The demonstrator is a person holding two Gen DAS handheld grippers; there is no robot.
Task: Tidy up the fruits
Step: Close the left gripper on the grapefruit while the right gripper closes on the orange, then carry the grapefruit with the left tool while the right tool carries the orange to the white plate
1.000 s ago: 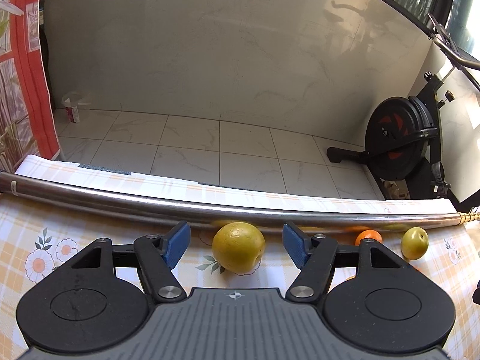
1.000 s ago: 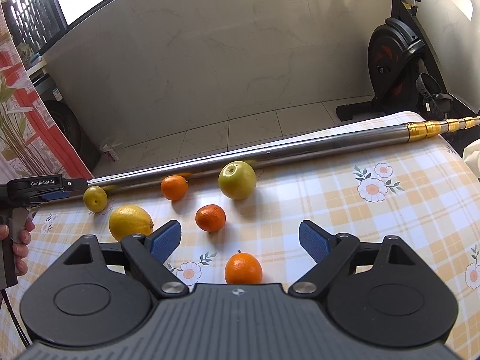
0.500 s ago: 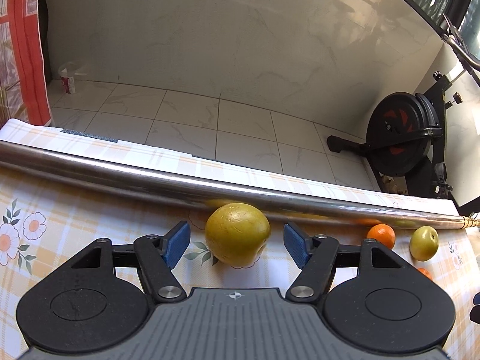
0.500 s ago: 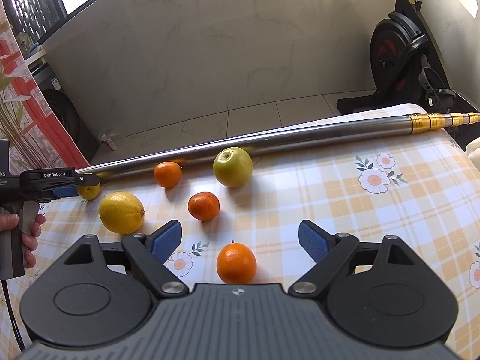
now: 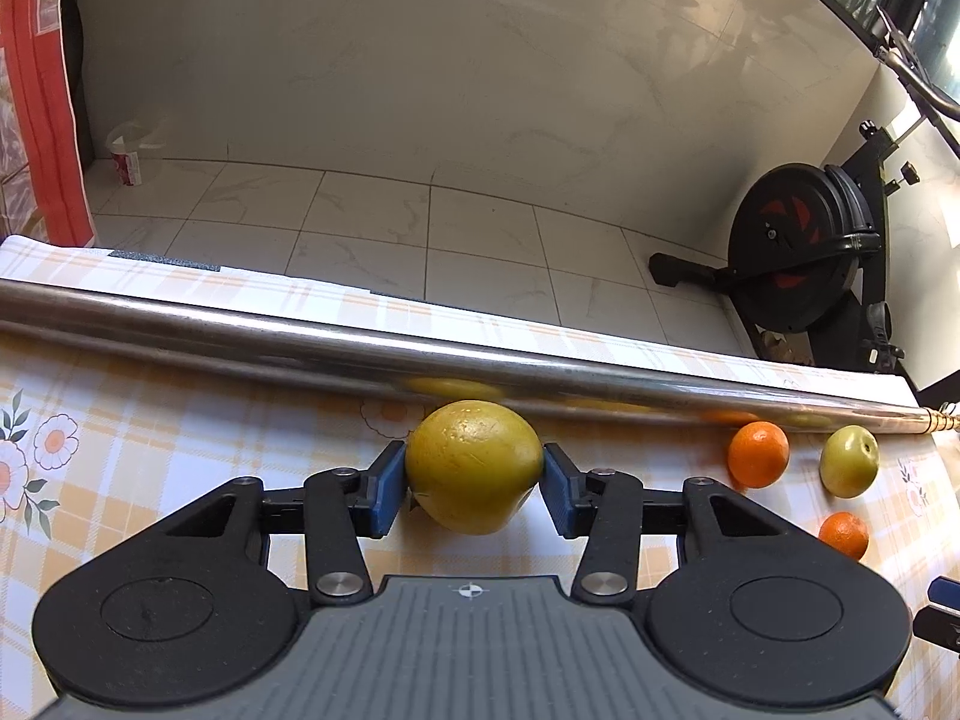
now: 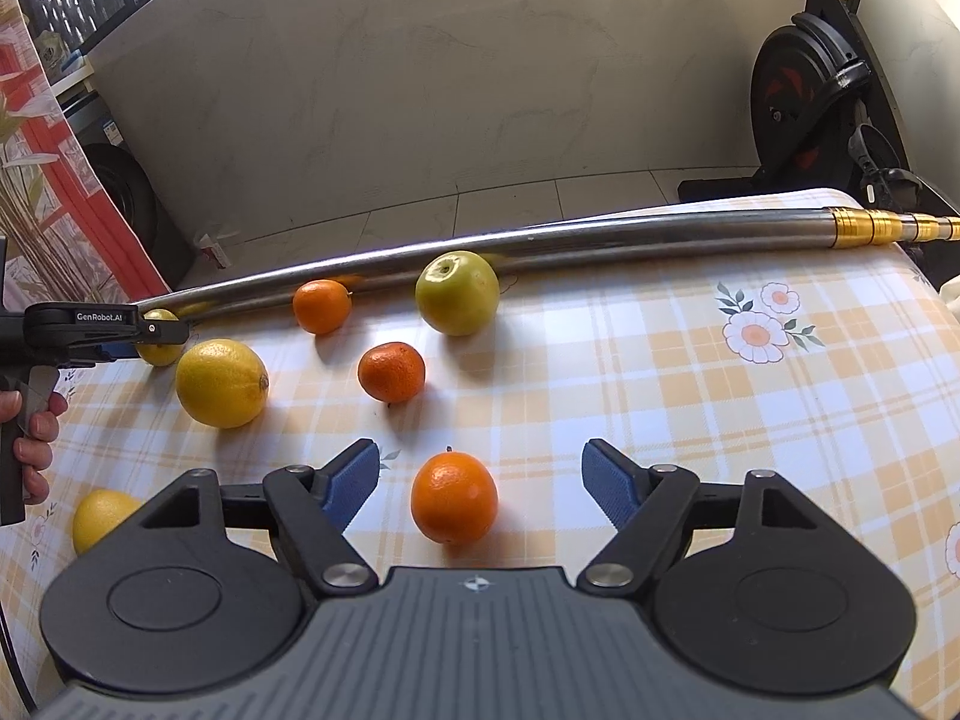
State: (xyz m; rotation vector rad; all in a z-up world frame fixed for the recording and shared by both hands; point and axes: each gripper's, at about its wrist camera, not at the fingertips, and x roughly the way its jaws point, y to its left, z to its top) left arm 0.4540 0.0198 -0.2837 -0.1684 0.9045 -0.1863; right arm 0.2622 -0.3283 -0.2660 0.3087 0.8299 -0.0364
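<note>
Left wrist view: left gripper (image 5: 474, 483) jaws closing, both pads touching the yellow-green fruit (image 5: 474, 465) on the tabletop (image 5: 150, 450), just beside the steel pole (image 5: 240, 336). Round skin, likely to squirt out toward the pole.

Right wrist view: right gripper (image 6: 480, 474) jaws closing, fairly wide, pads clear of the orange (image 6: 454, 497) between them. Off-centre; one pad could nudge it rolling.

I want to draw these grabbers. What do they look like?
The left gripper and right gripper match: black linkage arms, silver rivets, blue ribbed pads, round black discs and a grey ribbed body. The left one's side reads "GenRobot.AI".
</note>
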